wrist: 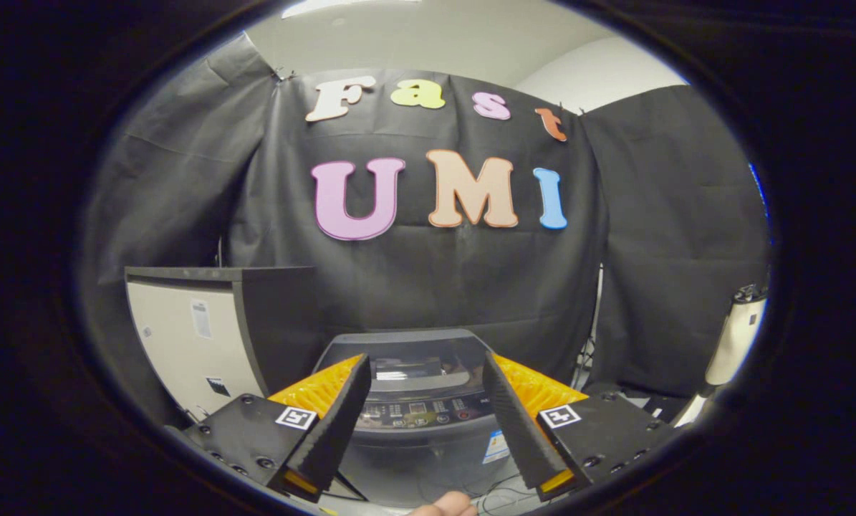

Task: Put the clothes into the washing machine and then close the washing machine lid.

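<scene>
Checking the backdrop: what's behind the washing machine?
Behind the washing machine, seen between the open gripper's fingers, hangs the booth's black cloth wall. A grey cabinet stands beside it. Whatever lies behind the cloth is hidden.

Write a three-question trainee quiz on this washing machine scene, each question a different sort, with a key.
1. True or false: the hand-held gripper is shut on a piece of clothing.
2. Multiple choice: the washing machine is seen A) between and beyond the fingers, B) behind the white cabinet, C) on top of the white cabinet.
3. Fill in: the white cabinet stands beside the washing machine, in front of the ____ cloth wall.

Key:
1. False. The fingers stand apart with nothing between them.
2. A.
3. Black.
</scene>
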### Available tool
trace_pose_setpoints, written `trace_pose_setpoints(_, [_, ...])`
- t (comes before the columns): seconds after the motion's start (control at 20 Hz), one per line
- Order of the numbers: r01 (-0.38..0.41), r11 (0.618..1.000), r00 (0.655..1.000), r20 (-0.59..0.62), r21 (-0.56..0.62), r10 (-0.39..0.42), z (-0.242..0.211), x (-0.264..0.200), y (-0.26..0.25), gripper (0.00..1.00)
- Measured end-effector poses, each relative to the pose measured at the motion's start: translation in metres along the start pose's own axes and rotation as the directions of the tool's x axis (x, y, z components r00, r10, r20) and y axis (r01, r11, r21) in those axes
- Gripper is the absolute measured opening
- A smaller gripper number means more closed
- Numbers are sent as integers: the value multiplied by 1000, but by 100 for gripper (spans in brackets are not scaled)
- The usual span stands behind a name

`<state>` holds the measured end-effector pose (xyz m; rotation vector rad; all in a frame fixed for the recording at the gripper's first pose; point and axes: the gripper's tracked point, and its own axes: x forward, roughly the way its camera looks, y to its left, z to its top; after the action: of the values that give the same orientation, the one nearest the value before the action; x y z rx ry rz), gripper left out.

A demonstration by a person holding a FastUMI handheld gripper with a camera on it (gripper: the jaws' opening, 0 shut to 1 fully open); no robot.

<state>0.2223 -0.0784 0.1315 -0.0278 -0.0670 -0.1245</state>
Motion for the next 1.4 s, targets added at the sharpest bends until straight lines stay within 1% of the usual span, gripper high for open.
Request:
trace_pose_setpoints(0.15, [-11,1000,1000,-3,-3,11,-2,3,-1,97])
trace_pose_setpoints(0.3, [-3,1000,1000,-11,-28,2,-3,4,-6,97])
trace_pose_setpoints(0.5, [-8,1000,1000,-21,-22,7,-5,8,-10,97])
trace_pose_setpoints(0.65, [-78,997,997,-19,-24,78,-5,12,5,97])
trace_pose_setpoints(0.7, [-90,996,996,-22,-29,89,-5,12,8,97])
trace_pose_setpoints(0.95, [-77,995,997,14,-60,78,4,11,10,97])
trace_pose_setpoints(1.05, [-76,995,997,4,-60,77,0,12,10,97])
trace_pose_setpoints(1.2, [-100,994,995,-23,-49,99,-6,15,15,97])
trace_pose_setpoints(1.4, [-106,992,994,-40,-65,104,-10,15,17,98])
